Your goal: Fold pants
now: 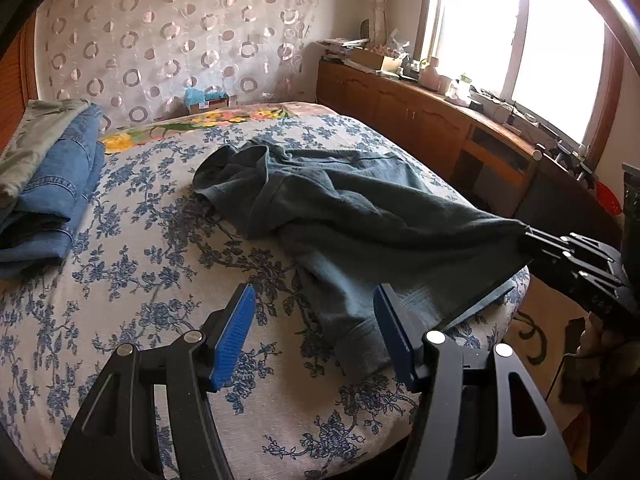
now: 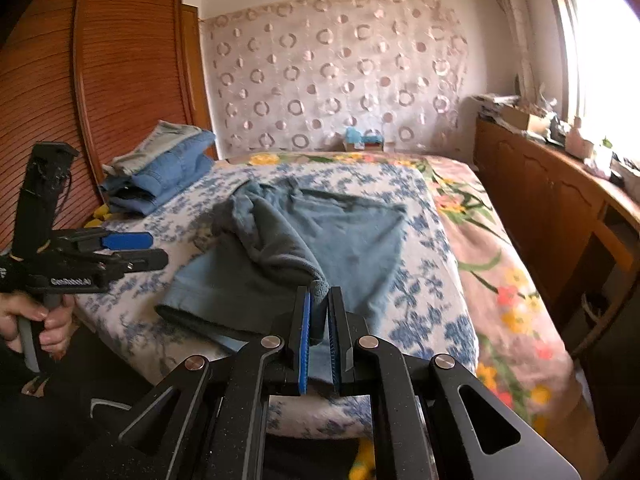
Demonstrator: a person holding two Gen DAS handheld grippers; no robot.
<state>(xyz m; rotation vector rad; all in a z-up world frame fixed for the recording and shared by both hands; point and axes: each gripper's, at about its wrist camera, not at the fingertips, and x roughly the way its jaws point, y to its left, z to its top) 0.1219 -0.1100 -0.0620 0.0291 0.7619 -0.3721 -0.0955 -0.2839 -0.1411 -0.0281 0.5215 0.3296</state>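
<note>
The grey-blue sweatpants (image 2: 304, 236) lie crumpled across the floral bedspread (image 1: 132, 264). The right gripper (image 2: 319, 312) pinches one cuff, lifting that leg taut, probably to straighten it for folding. The left gripper (image 1: 314, 332) hangs spread and empty above the other cuff. Folded jeans (image 1: 60, 184) sit stacked aside, seemingly finished.

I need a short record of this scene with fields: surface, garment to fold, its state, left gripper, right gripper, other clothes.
surface: bed with blue floral cover
garment: grey-blue pants
state: rumpled, not yet folded flat
left gripper: open, empty, above the bed beside a pant cuff
right gripper: shut on pants fabric, lifting a corner
other clothes: folded stack at the far left of the bed
</note>
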